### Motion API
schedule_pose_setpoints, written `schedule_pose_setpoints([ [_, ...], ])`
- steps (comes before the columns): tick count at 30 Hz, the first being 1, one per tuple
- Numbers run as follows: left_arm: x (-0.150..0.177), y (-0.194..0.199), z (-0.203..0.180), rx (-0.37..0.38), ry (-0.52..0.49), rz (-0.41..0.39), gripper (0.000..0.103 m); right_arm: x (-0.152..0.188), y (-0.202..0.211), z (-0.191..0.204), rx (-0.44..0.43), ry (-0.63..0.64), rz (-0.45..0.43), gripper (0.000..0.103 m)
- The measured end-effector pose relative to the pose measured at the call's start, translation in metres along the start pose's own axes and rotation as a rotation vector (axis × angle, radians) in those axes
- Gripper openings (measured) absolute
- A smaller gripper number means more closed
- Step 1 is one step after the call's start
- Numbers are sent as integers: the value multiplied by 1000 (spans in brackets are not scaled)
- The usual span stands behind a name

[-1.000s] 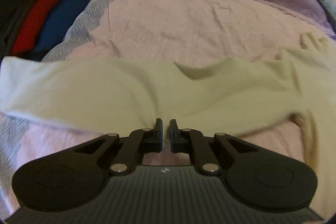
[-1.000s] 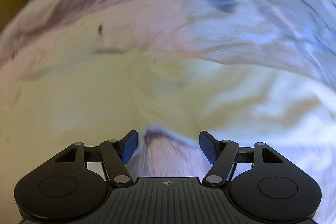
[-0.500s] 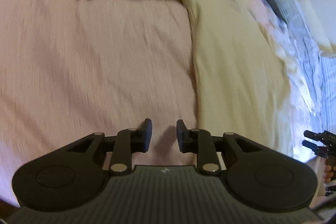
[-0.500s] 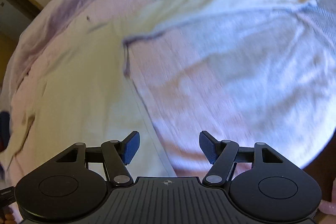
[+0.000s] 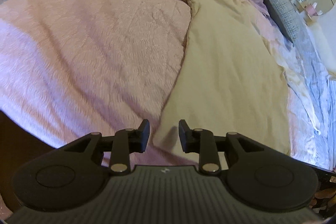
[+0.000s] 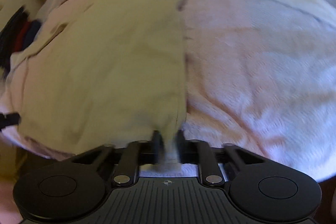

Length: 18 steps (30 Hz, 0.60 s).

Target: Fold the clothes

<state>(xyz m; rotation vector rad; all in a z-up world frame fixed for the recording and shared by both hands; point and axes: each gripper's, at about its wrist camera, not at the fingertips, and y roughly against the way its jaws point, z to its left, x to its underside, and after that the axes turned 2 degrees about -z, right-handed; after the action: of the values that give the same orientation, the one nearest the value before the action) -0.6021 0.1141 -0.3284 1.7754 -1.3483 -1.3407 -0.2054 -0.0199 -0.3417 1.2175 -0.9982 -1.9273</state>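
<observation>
A cream long-sleeved shirt lies flat on a pink fuzzy blanket, one sleeve stretching to the far left. My left gripper is open just above the shirt's near left hem corner, and the cloth's edge runs between the fingers. In the right wrist view the same shirt fills the left half. My right gripper is blurred, its fingers close together with the shirt's near right hem corner pinched between them.
Folded red, blue and dark clothes are stacked at the far left of the bed. A grey pillow lies at the far right. The bed's near edge drops to dark floor beside my left gripper.
My left gripper let go of the sleeve, opened and swung down to the hem's left corner. My right gripper moved to the hem's right corner and went from wide open to shut on it.
</observation>
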Motion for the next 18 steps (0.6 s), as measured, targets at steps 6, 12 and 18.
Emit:
schedule_pose_setpoints([
  [6, 9, 5, 0, 13, 44, -36, 29, 12, 27, -57, -98, -286, -79, 2],
  [12, 19, 10, 0, 26, 89, -72, 38, 13, 14, -70, -129, -395, -11, 2],
  [18, 17, -5, 23, 77, 213, -76, 43, 14, 7, -80, -154, -490, -9, 16],
])
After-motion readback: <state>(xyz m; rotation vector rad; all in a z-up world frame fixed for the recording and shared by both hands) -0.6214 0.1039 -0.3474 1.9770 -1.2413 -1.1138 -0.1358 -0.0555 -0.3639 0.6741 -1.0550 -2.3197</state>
